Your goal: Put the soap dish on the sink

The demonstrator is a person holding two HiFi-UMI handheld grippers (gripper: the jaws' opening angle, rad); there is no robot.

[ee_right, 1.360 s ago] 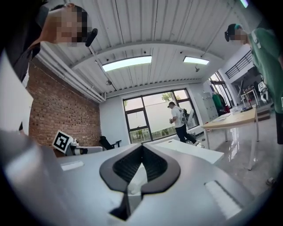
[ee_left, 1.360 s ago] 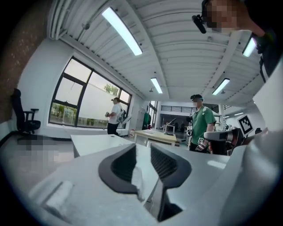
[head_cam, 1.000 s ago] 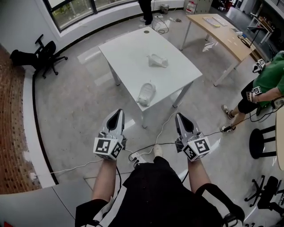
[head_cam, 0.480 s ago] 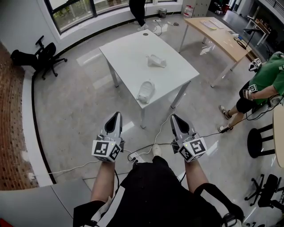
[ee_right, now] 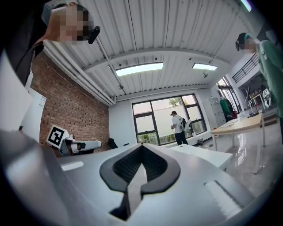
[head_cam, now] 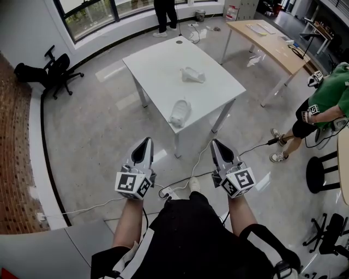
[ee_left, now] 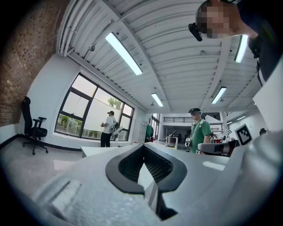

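Both claws have edged forward a touch toward the white table since a second ago, and the person (head_cam: 163,13) standing by the window (head_cam: 92,13) has stepped to the left in the head view. My left claw (head_cam: 145,141) is closed, pads together with nothing between them. My right claw (head_cam: 215,143) is closed and empty too. Both point level, side by side over the floor (head_cam: 92,125), well apart from the table (head_cam: 158,60) ahead.

On that table lie two small white things: a near piece (head_cam: 180,113) close to the front edge and a far piece (head_cam: 192,74) toward the middle. I take one for the soap dish and the other for the sink, but they are too small to tell which is which.

I judge the task barely begun: this is the approach, with nothing picked up yet. Next I need to close the gap to the table, work out which piece is the dish, open one claw and come at its rim so the pads can bite. A cable (head_cam: 185,177) runs across the floor by my feet, so I should mind my step.
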